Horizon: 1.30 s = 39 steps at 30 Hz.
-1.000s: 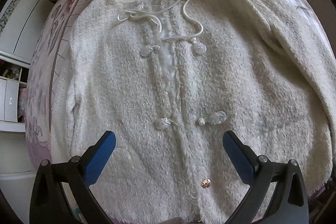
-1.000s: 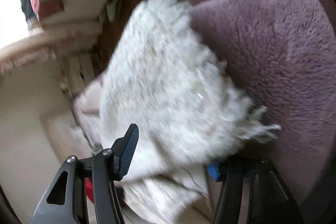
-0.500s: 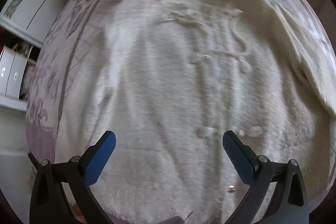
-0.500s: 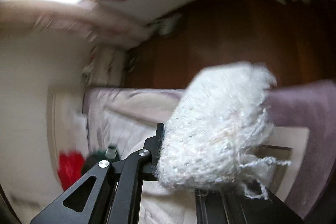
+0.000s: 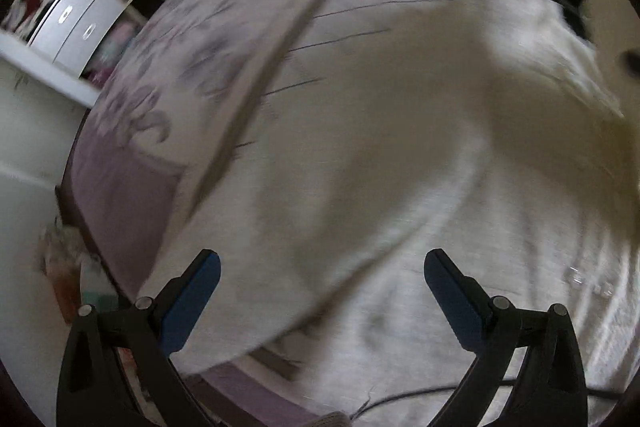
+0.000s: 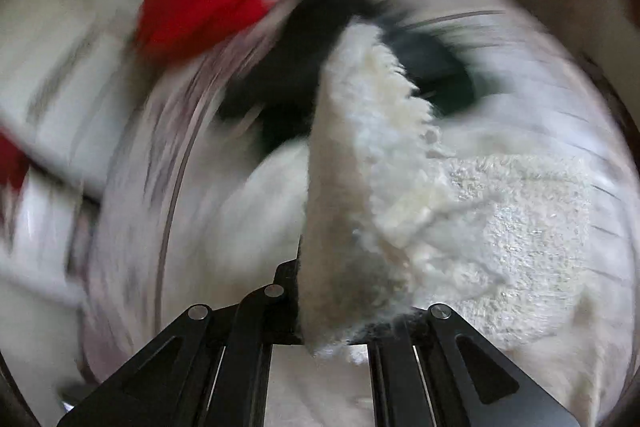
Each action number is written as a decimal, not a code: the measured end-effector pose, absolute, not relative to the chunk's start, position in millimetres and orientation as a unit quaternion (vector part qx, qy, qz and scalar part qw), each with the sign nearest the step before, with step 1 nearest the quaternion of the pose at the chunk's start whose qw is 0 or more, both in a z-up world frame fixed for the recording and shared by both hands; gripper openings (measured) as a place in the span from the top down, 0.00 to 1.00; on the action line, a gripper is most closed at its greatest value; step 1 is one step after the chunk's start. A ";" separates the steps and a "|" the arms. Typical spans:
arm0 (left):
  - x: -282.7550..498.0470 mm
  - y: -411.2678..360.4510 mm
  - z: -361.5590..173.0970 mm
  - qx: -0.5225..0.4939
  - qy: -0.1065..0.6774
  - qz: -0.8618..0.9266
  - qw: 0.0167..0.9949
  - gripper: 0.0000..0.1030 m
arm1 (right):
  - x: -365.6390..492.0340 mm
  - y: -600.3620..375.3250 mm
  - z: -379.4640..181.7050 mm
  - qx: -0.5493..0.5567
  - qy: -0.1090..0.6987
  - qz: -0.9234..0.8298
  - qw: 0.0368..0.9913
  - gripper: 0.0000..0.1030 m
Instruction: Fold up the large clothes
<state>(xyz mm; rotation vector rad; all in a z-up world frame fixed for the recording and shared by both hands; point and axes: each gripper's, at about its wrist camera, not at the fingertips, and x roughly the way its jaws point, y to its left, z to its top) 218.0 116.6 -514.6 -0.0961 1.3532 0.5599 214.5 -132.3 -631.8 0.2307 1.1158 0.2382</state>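
The jacket (image 5: 400, 167) lies spread on the bed (image 5: 224, 39), covering its middle and right portions in the left wrist view. The bed's uncovered surface extends to the left of the jacket. A drawer unit (image 5: 76, 19) stands beyond the bed's left edge. A pile of clothes (image 6: 248, 39) sits on the bed behind the jacket, at its far end. The left gripper (image 5: 322, 291) is positioned above the jacket's near portion. The right gripper (image 6: 340, 323) has a fold of the jacket between its fingers, raised above the rest of the garment.
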 end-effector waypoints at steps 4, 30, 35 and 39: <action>210.0 148.5 -518.9 -0.051 0.616 0.273 0.737 0.00 | 217.6 -35.3 -716.9 0.008 0.615 0.162 0.771 0.94; 286.8 44.3 -510.8 -0.021 0.594 0.282 0.753 0.00 | 120.3 -466.2 -784.3 0.357 0.620 -0.108 0.691 0.64; 323.6 30.3 -550.2 -0.009 0.599 0.289 0.747 0.00 | 88.2 -486.4 -798.9 0.396 0.643 -0.108 0.647 0.61; 350.9 31.2 -586.8 0.020 0.611 0.297 0.734 0.00 | 93.6 -463.2 -748.4 0.318 0.645 -0.122 0.684 0.58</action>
